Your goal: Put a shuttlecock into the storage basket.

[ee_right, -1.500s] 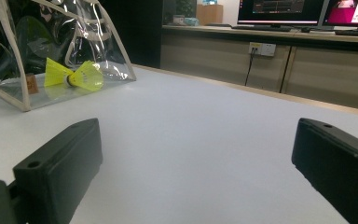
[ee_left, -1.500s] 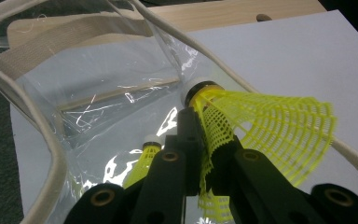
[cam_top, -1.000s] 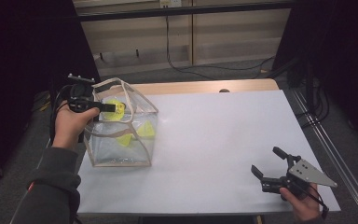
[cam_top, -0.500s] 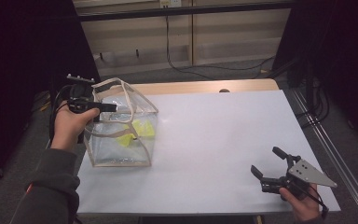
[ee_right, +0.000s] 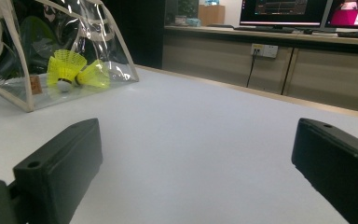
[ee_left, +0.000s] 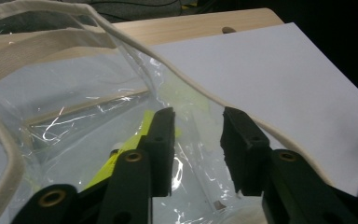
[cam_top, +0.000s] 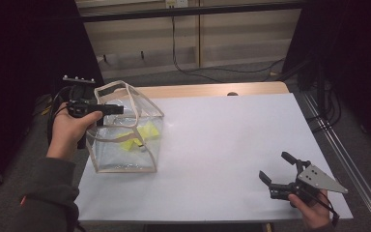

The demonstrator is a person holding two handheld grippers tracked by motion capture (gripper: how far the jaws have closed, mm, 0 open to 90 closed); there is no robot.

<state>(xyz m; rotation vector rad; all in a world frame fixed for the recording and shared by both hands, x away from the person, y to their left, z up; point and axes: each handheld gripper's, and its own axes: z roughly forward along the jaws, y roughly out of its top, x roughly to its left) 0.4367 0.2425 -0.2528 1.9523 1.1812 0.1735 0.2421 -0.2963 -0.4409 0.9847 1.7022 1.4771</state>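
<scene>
- The left gripper (cam_top: 113,109) sits over the top opening of the clear bag (cam_top: 125,145) at the table's (cam_top: 232,140) left side; its jaws have just been opening and stand a little apart with nothing pinched between them.
- Yellow shuttlecocks (ee_right: 72,70) lie on the bag's floor.
- The left hand (cam_top: 70,128) holds its gripper level, pointing right.
- The right gripper (cam_top: 276,169) rests low at the table's near right corner, jaws spread wide and empty.

Left gripper (cam_top: 113,109): I hold it level at far left, forearm in from below; jaws have just been opening, a gap between them, nothing clamped. Right gripper (cam_top: 276,169): low at near right, jaws spread wide, empty.
</scene>
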